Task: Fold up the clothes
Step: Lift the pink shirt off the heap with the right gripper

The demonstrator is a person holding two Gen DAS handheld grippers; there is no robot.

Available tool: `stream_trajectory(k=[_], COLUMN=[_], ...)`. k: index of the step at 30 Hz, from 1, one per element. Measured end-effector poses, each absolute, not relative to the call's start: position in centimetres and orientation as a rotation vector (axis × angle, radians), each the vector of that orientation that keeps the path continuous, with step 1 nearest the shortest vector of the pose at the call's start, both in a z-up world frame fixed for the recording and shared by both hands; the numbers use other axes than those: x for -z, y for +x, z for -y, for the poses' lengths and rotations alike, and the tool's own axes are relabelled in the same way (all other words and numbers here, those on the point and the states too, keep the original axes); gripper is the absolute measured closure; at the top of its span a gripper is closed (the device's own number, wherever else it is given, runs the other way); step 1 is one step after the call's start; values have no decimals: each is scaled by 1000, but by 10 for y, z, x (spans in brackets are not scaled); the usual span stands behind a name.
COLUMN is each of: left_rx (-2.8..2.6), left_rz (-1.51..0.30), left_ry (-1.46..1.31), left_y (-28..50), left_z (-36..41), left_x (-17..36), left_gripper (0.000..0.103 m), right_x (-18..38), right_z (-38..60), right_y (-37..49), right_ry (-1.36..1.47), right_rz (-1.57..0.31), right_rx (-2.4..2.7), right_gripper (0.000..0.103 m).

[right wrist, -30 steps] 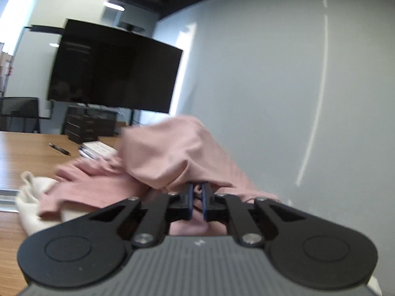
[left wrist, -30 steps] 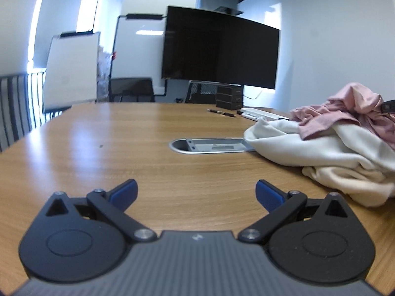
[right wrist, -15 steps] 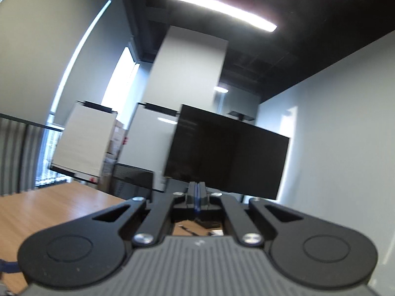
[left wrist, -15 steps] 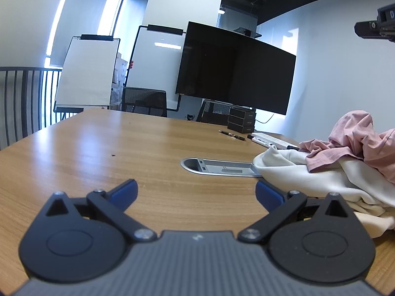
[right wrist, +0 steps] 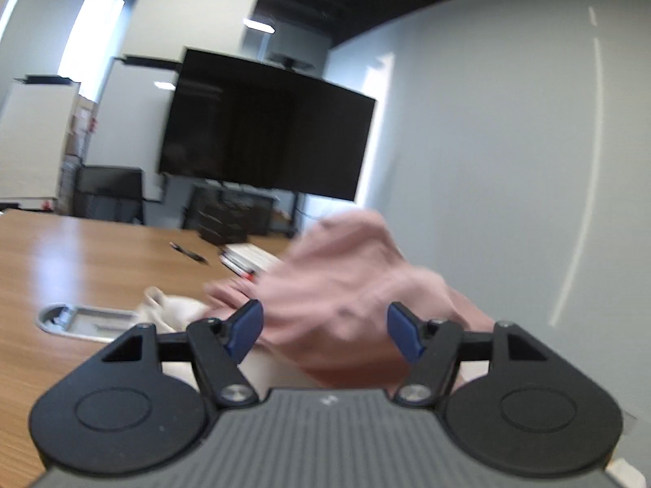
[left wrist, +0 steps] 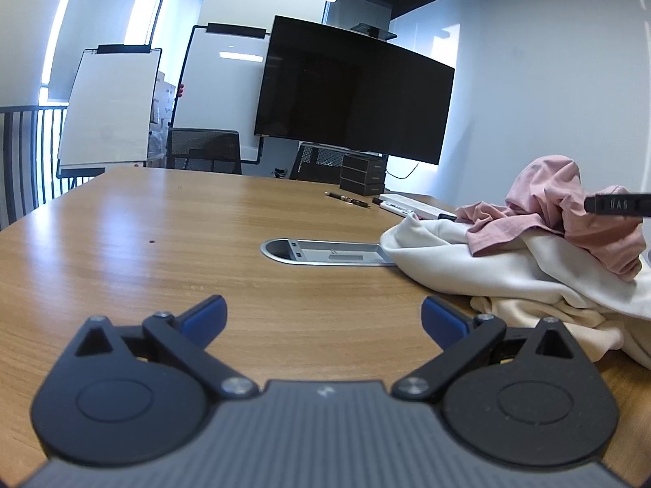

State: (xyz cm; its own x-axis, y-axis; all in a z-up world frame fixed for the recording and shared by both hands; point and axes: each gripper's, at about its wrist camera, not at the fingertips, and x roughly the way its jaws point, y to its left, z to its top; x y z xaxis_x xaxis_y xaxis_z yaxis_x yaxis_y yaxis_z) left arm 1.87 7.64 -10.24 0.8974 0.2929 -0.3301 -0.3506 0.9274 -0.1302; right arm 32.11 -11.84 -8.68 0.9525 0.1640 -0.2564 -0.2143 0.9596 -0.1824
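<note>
Reopened wide, right claw [right wrist: 324, 327] faces crumpled pink cloth [right wrist: 346, 297]; left claw [left wrist: 323, 319] gapes over glossy wood table [left wrist: 162, 244].

Both the left gripper [left wrist: 321, 321] and right gripper [right wrist: 325, 331] have fingers spread wide.

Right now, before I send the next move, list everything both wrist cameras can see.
pink garment: 1, pink, crumpled on top of the pile at the table's right
cream garment: 1, off-white, under the pink one, spread onto the wood
table: 1, light wood, fills the foreground
cable hatch: 1, silver, set into the table's middle, touched by the cream cloth
pens: 2 or so, dark, far end of the table
keyboard: 1, white, behind the pile
black boxes: 1 stack, under the screen
screen: 1, black, off
whiteboards: 2, white, back left
chair: 1, black mesh, at the table's far end
left gripper: open, over bare wood
right gripper: open, at the pink garment
</note>
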Motion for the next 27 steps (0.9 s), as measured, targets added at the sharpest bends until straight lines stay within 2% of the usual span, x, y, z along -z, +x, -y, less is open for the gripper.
stream_trajectory(k=[4,9,10,12,14,15,17,22,27], left_rx=[-323,-321,-320,-320,-327,-333,-340,-335,-342], left_rz=[-330,-383,-389,-391,-387,-385,-386,-401,-395], left_ry=[-171,-170,-174,-175,-171,-168,-174,-220,-236], left_y=[22,28,28,28,27,27,27,26,25], left_z=[-73,-74,-74,-74,-75,-75,-76,-82,-83], left_x=[105,111,112,112,111,111,110,109,107], left_gripper=[1,1,1,1,1,1,1,1,1], right_x=[149,173,178,187,191,193,192,158,123], right_z=[148,137,135,131,125,122,115,93,68], right_y=[369,390,397,410,416,419,423,382,335], right_ry=[-209,-338,-352,-366,-377,-381,-378,-356,-283], right_rz=[-243,-253,-259,-268,-264,-263,-255,-95,63], right_rx=[-147,-107,-95,-62,-21,-7,7,-42,-192], right_gripper=[23,25,28,43,72,82,93,100,100])
